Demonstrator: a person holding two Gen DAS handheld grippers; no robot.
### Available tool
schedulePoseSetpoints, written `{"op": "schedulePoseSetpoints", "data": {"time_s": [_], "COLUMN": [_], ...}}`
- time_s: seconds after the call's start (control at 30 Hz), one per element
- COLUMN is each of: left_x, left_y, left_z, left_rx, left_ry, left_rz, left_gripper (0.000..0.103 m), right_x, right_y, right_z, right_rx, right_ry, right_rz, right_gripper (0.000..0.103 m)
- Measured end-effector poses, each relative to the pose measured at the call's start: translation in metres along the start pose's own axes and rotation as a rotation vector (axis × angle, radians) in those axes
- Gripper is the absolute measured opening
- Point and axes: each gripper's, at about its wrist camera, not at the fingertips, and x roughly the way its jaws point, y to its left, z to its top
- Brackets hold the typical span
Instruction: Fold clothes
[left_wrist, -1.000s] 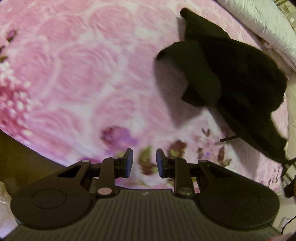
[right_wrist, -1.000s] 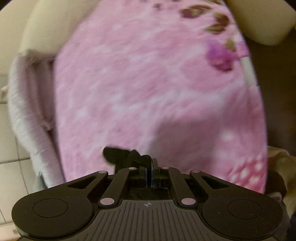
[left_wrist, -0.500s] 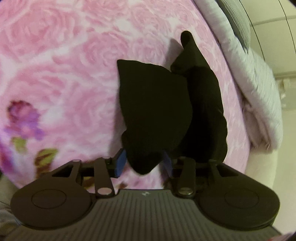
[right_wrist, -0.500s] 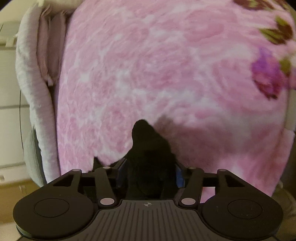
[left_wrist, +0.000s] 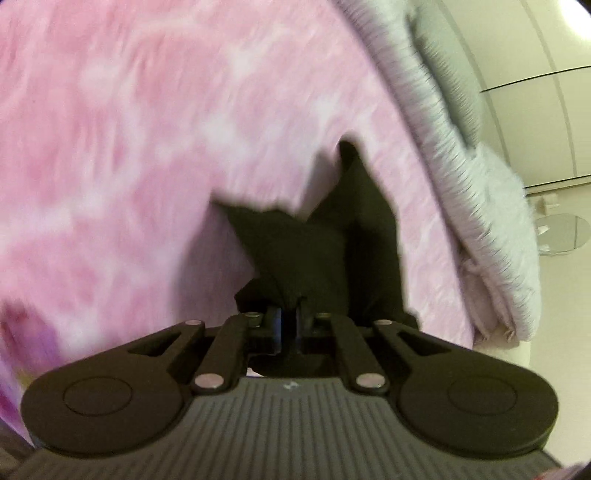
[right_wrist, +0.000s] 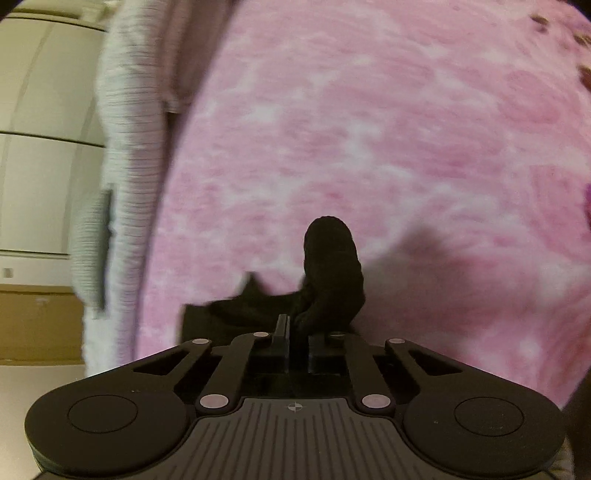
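Observation:
A black garment (left_wrist: 325, 251) lies bunched on the pink rose-patterned blanket (left_wrist: 129, 147). In the left wrist view my left gripper (left_wrist: 289, 314) is shut on a fold of this black cloth, which spreads ahead of the fingers toward the bed's right edge. In the right wrist view my right gripper (right_wrist: 297, 332) is shut on another part of the black garment (right_wrist: 328, 280), a rounded lump of it standing up just beyond the fingertips. The pinched cloth hides the pads of both grippers.
A grey-white ribbed quilt (left_wrist: 476, 177) runs along the bed edge, seen also as the quilt (right_wrist: 122, 177) at the left of the right wrist view. Pale wall panels (right_wrist: 40, 155) stand beyond it. The pink blanket (right_wrist: 388, 129) stretches wide ahead.
The left gripper came in over the black garment and shut on it. The right gripper, open around the cloth half a second ago, has shut on it again. Both views are blurred by motion.

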Motion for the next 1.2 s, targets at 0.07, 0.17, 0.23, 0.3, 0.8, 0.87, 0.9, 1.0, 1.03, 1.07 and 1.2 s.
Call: {"op": "schedulePoseSetpoints", "data": {"time_s": [0.07,0.17,0.23,0.3,0.8,0.87,0.9,1.0,1.03,1.07,1.2], "left_x": [-0.021,-0.048,-0.072,-0.098,-0.296,-0.316,-0.318,-0.308,-0.299,-0.289,-0.219], "left_y": [-0.013,-0.034,-0.053,-0.076,-0.22,-0.216,-0.204,-0.152,-0.129,-0.106,0.006], "left_z": [0.029,0.07,0.104,0.14,0.35,0.352,0.346,0.314,0.3,0.287,0.232], "left_rx": [0.026,0.088,0.147,0.197,0.465,0.458,0.46,0.463,0.461,0.458,0.388], "left_ry": [-0.041,-0.097,-0.155,-0.222,-0.681,-0.695,-0.68,-0.593,-0.55,-0.507,-0.266], "left_rz": [-0.031,-0.072,-0.101,-0.127,-0.324,-0.347,-0.34,-0.265,-0.218,-0.171,0.204], "left_gripper": [0.003,0.002,0.002,0.002,0.003,0.003,0.003,0.003,0.003,0.003,0.006], "right_x": [-0.006,-0.018,-0.028,-0.038,-0.108,-0.122,-0.123,-0.122,-0.116,-0.11,-0.07], "right_y": [0.023,0.067,0.096,0.126,0.423,0.424,0.409,0.359,0.329,0.304,0.157], "right_z": [-0.004,-0.012,-0.02,-0.027,-0.044,-0.056,-0.062,-0.078,-0.085,-0.09,-0.109], "right_rx": [0.0,-0.049,-0.068,-0.086,-0.361,-0.396,-0.398,-0.405,-0.401,-0.386,-0.171], "right_ry": [-0.017,-0.03,-0.047,-0.07,-0.26,-0.276,-0.281,-0.28,-0.265,-0.246,-0.155], "right_rz": [0.064,0.146,0.227,0.311,0.862,0.86,0.814,0.649,0.547,0.458,0.006], "right_gripper": [0.005,0.005,0.005,0.005,0.004,0.004,0.004,0.004,0.004,0.004,0.005]}}
